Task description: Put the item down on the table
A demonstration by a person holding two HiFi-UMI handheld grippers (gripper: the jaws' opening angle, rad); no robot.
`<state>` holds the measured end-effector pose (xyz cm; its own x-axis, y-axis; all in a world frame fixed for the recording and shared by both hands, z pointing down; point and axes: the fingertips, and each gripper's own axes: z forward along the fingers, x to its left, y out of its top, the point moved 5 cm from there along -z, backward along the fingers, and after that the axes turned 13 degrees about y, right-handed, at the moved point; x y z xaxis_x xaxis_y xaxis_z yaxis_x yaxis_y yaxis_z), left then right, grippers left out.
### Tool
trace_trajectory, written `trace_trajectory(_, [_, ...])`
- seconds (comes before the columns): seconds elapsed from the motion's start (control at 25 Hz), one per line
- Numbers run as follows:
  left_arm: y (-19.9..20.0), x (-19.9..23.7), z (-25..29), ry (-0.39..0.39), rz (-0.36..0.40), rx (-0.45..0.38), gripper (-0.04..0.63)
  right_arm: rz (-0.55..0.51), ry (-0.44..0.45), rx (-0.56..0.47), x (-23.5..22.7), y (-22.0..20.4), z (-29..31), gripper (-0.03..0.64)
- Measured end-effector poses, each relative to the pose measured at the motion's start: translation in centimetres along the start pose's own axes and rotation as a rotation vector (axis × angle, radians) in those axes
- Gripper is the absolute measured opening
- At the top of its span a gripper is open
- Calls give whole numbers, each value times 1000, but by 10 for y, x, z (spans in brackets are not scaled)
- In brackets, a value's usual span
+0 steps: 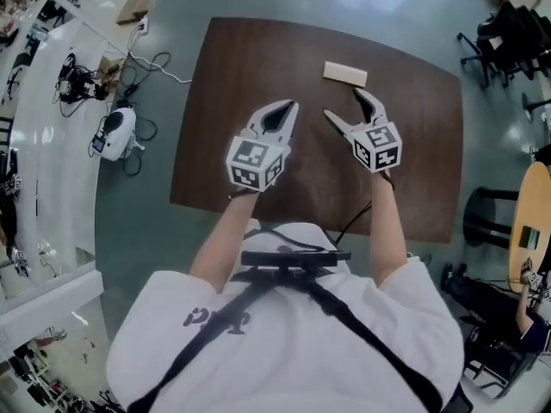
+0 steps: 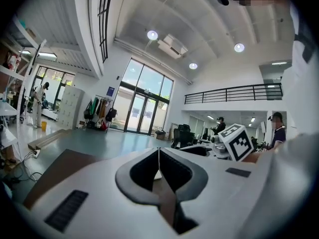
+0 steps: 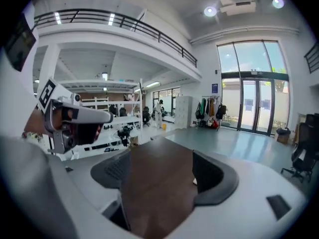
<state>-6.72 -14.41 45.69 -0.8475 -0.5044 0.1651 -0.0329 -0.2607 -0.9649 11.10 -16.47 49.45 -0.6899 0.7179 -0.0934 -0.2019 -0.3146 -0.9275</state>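
A small cream block (image 1: 344,73) lies flat on the brown table (image 1: 232,76), near its far edge. My right gripper (image 1: 343,101) hovers just short of the block with its jaws spread wide and nothing between them. In the right gripper view the right gripper (image 3: 164,168) shows only bare tabletop in its gap, and a white sliver of the block (image 3: 195,182) peeks past the right finger. My left gripper (image 1: 291,106) is beside it to the left, shut and empty. In the left gripper view the left gripper (image 2: 158,152) has its tips pressed together.
The table's near edge (image 1: 301,218) runs just in front of the person. Left of the table, a white device (image 1: 114,132) and cables lie on the floor beside a white bench (image 1: 47,144). Black chairs (image 1: 504,37), a stool (image 1: 486,213) and a round wooden table (image 1: 535,222) stand at the right.
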Motion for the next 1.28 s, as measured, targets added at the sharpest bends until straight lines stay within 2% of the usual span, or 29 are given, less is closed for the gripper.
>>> trace_trajectory(0.16, [11,-7,-22,-8,2,-53,14,45,-23,-139,53,25,-13,386])
trace_trajectory(0.24, [16,-11,-29,-18,9,-71,14,93,-50,-193,74,33,-18,288])
trace_trajectory(0.32, [22,-13,-37,-23,14,-89,14,116,-69,-237,94,41,-20,252])
trace_trajectory(0.48, [33,-16,-55,-18,20,-137,14,88,-113,-316,118,62,-31,149])
trace_trajectory(0.64, [42,-16,-65,-17,35,-170,14,75,-165,-394,128,81,-45,93])
trace_trajectory(0.72, [45,-17,-68,-26,40,-180,12,74,-181,-410,130,85,-49,72])
trace_trajectory(0.88, [50,-23,-71,-50,51,-191,14,77,-206,-417,132,88,-54,71])
trace_trajectory(1.28, [53,-28,-76,-69,72,-210,12,68,-253,-376,141,76,-55,8])
